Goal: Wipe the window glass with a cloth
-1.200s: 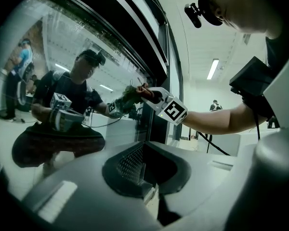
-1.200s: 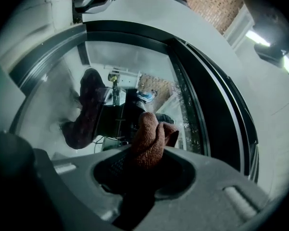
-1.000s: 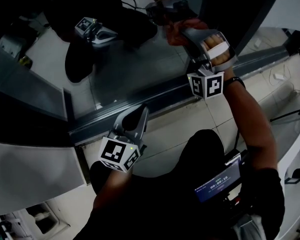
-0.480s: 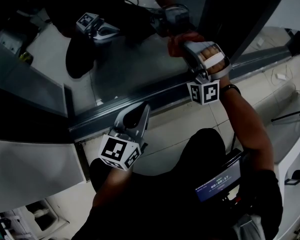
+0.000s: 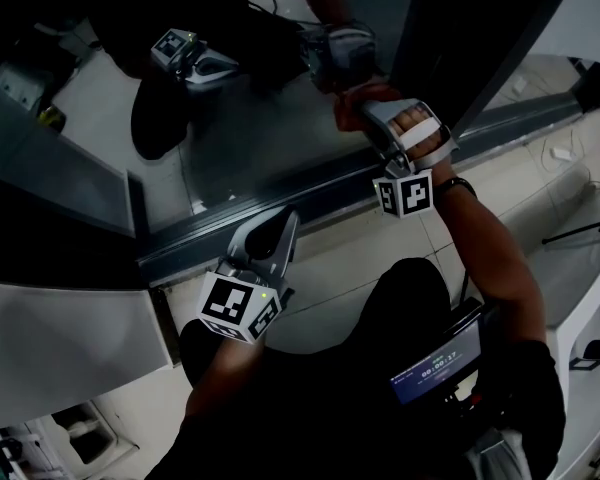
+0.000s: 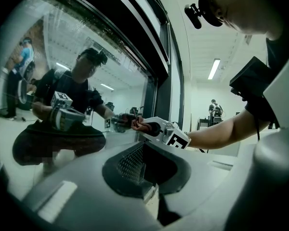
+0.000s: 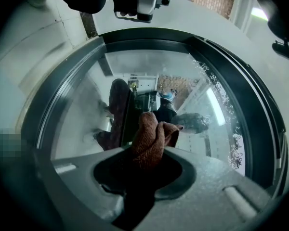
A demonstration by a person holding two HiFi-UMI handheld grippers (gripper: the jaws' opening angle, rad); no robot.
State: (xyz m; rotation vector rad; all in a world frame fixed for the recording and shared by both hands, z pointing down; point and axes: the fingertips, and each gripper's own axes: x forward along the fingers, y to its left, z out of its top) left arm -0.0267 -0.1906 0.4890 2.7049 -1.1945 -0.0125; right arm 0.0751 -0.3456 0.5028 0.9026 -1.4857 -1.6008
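The pale tiled floor [image 5: 335, 268] carried everything here, its grout lines marking out large squares. A dark grey metal bottom rail of the window frame [image 5: 310, 203] ran across it from lower left to upper right, and the window glass [image 5: 250, 138] stood up from that rail. Near the rail's far right end, 1 small white object [image 5: 558, 153] lay on the tiles, too small to identify. A thin black cable [image 5: 580, 230] trailed over the floor by the right edge. In the lower left corner sat 1 whitish object [image 5: 80, 433], too dim to make out.
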